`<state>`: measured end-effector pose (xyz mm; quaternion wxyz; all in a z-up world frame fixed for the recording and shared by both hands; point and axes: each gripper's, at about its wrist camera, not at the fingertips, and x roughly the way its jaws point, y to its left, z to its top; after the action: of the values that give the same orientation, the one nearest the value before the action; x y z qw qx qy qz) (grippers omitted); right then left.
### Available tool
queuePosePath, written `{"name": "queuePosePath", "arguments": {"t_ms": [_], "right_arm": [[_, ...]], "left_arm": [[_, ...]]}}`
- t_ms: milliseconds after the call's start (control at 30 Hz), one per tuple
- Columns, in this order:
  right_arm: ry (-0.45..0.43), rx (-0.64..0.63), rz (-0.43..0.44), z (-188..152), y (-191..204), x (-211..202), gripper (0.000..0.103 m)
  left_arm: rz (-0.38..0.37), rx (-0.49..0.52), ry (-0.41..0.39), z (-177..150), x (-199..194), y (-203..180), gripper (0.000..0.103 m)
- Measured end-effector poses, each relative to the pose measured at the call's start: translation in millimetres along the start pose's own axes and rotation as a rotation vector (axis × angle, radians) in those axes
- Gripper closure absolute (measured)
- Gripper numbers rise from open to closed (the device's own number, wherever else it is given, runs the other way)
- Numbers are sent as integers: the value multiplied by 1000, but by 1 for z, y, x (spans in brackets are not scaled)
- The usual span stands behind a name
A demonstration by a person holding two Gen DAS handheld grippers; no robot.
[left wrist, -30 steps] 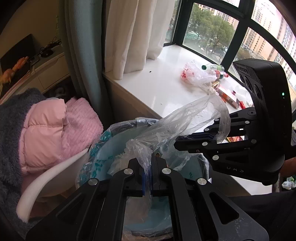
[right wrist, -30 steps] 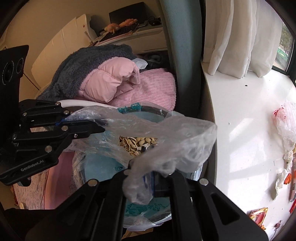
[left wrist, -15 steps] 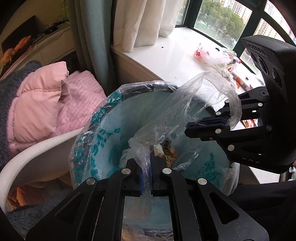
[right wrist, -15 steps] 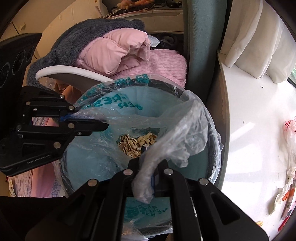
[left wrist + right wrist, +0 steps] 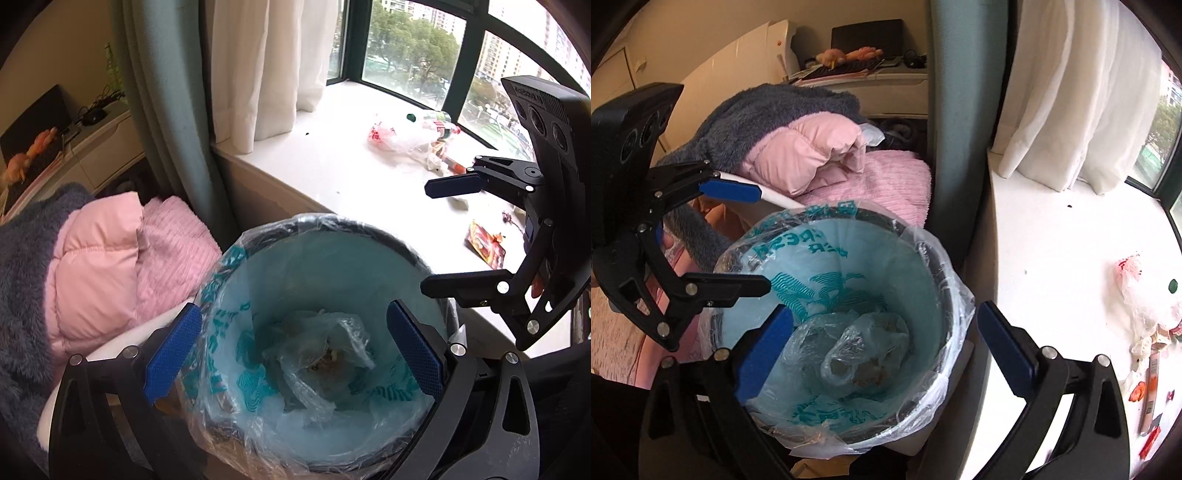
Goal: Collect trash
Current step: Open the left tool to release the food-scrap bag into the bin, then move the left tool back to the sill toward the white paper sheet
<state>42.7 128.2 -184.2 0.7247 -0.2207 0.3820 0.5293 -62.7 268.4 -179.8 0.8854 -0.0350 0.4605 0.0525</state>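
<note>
Left wrist view: the left gripper (image 5: 293, 349) is hovering over the lined bin (image 5: 417, 254), jaws spread wide and gripping nothing.
Bin contents: a clear plastic bag (image 5: 325, 354) is lying crumpled at the bottom (food scraps showing inside).
Windowsill (image 5: 332, 166): more litter is sitting there, including a red wrapper (image 5: 485, 248).
Right wrist view: the right gripper (image 5: 886, 349) is hanging over the same bin (image 5: 938, 266), jaws wide apart and empty; the bag (image 5: 857, 354) is resting inside.
</note>
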Motion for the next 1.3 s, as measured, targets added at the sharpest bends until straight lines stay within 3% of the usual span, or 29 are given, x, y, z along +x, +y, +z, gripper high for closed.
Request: {"name": "queuePosePath", "arguments": {"t_ms": [167,433,833,1300], "right_arm": [[-72,115,-73,0,-27,-28,6],[-110,267,-203,-28,-76,-59,6],[-138,468,-365,-93,-136,-114,6],[-171,706,-584,-190,-190,-201,6]], "left_arm": [[-58,32,-36,26,-1,-16,6],[-144,142,-55,67,13,-57,6],[-283,289,-62,117,34,-132,6],[-457,515,-71,154,55,-259,6]]}}
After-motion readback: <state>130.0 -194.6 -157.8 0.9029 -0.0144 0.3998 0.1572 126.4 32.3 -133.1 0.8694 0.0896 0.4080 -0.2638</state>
